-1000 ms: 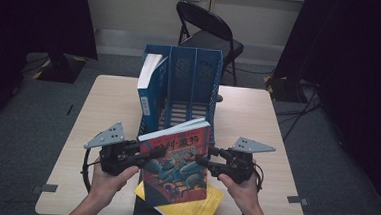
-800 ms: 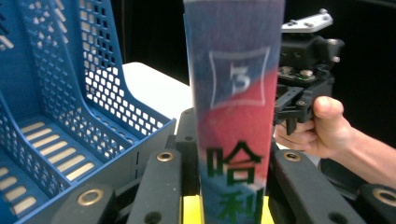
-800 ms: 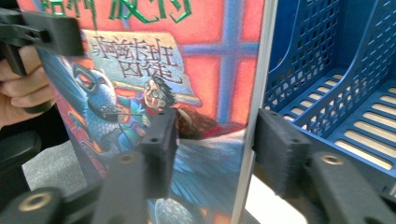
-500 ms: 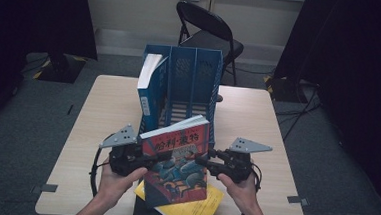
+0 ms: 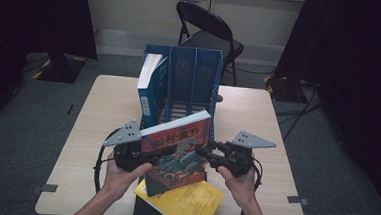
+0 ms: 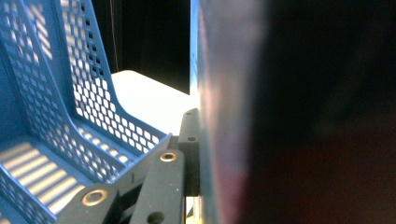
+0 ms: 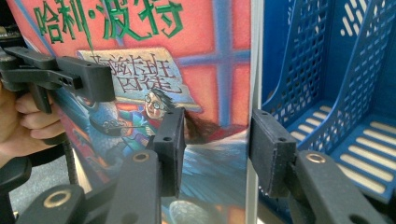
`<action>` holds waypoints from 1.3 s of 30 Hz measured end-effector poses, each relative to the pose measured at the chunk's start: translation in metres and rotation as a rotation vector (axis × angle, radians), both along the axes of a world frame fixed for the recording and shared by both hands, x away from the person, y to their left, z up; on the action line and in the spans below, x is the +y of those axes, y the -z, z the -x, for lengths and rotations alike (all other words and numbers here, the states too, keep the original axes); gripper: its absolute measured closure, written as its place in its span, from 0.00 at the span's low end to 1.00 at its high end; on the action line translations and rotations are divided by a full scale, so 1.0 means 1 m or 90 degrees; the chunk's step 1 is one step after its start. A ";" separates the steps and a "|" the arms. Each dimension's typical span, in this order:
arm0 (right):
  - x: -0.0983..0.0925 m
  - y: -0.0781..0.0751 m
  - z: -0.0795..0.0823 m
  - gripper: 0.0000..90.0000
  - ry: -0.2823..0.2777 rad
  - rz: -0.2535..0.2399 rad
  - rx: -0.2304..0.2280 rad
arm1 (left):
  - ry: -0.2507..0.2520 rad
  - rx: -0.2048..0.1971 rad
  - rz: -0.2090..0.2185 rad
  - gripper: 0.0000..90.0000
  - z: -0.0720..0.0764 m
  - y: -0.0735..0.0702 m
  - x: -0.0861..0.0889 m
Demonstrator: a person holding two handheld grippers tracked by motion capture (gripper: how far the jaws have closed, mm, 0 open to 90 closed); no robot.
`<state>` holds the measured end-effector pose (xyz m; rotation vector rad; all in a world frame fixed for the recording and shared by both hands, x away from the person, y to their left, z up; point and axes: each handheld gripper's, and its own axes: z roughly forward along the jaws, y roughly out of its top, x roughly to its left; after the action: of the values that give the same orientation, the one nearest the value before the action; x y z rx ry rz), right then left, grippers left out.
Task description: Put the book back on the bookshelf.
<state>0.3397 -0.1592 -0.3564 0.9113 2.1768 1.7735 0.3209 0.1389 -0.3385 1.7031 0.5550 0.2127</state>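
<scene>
Blue rack (image 5: pixel 182 82), three slots; seemingly three books (one (image 5: pixel 176 149) gripper-held).

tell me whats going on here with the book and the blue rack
A person holds a red-covered book up off the table between two grippers. The left gripper is shut on its left edge; the right gripper straddles the right edge, its jaws just closing. The blue file rack stands right behind, one book already in its left slot. A yellow book lies underneath.
</scene>
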 end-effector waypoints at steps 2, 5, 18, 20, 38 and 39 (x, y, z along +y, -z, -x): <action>0.000 0.000 0.000 0.64 -0.002 -0.001 -0.002 | 0.006 -0.001 -0.004 0.82 0.000 0.001 0.001; -0.001 0.004 0.002 0.64 -0.016 -0.001 0.003 | 0.010 0.012 0.016 0.81 0.002 0.008 0.006; -0.002 0.014 -0.002 0.53 -0.037 -0.008 0.036 | -0.008 0.048 0.040 0.77 0.007 0.010 0.006; -0.001 0.013 -0.001 0.55 -0.038 -0.006 0.037 | -0.008 0.041 0.041 0.76 0.007 0.011 0.004; 0.000 0.010 0.004 0.55 -0.042 0.013 0.035 | -0.041 0.027 0.013 0.81 0.005 0.009 0.003; 0.000 0.010 0.004 0.55 -0.042 0.013 0.035 | -0.041 0.027 0.013 0.81 0.005 0.009 0.003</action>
<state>0.3360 -0.1592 -0.3665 0.9040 2.2810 1.7719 0.3164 0.1417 -0.3479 1.6738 0.6426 0.2169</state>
